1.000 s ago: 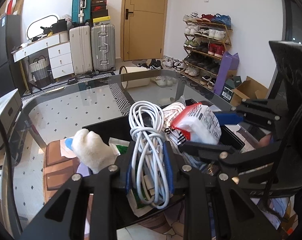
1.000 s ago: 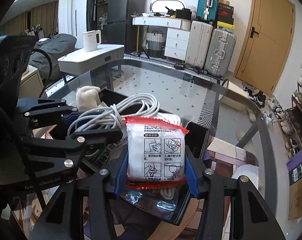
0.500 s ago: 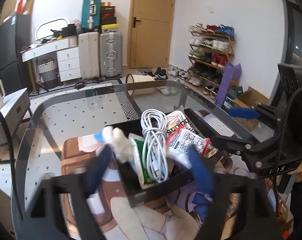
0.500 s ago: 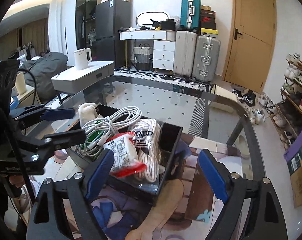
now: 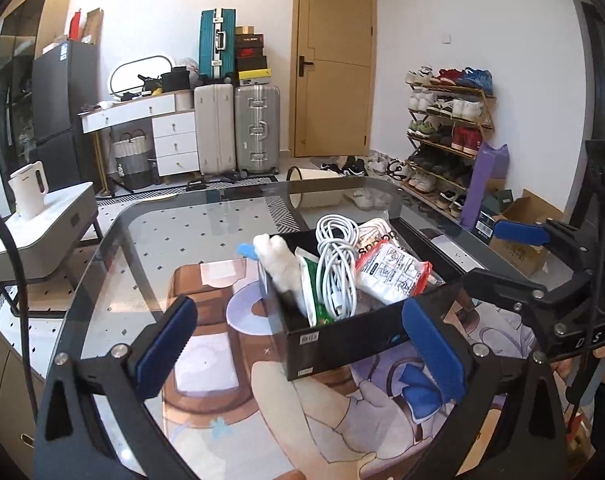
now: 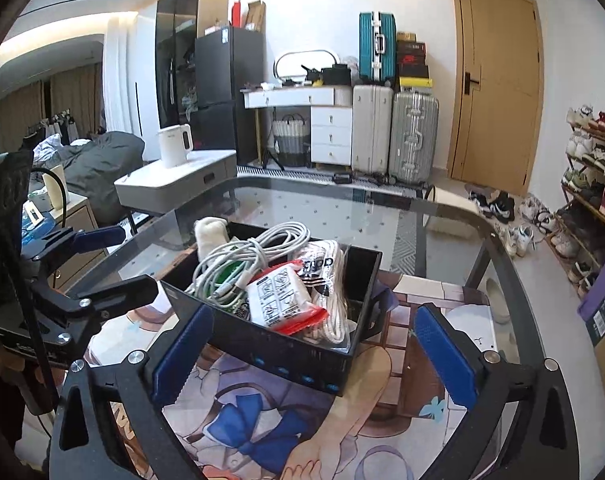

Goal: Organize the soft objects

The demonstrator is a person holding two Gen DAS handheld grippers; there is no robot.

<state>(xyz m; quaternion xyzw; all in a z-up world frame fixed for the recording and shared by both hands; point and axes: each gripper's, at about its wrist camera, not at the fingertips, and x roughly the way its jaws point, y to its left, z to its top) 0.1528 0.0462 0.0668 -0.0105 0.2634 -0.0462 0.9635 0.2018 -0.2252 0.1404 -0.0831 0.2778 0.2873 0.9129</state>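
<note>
A black box (image 5: 342, 336) stands on the cartoon mat and holds a white cable coil (image 5: 336, 272), a red-edged white packet (image 5: 390, 276), a white plush piece (image 5: 278, 264), a green pack (image 5: 314, 292) and a white cord bundle (image 5: 376, 236). My left gripper (image 5: 299, 348) hangs back from the box's near wall, its jaws opening, nothing gripped. In the right wrist view the box (image 6: 278, 348), cable (image 6: 246, 264) and packet (image 6: 282, 300) lie ahead of my right gripper (image 6: 314, 356), whose jaws are also opening and grip nothing. Each gripper shows at the other view's edge.
The glass table (image 5: 150, 240) carries the mat (image 5: 206, 364). A low white side table with a kettle (image 6: 174, 146) stands left of it. Suitcases (image 5: 238, 128), a door (image 6: 498, 84) and a shoe rack (image 5: 450, 136) line the far walls.
The left gripper let go of the cable coil and the right let go of the packet. Both opened wide and drew back and up from the box; the items now rest inside it.
</note>
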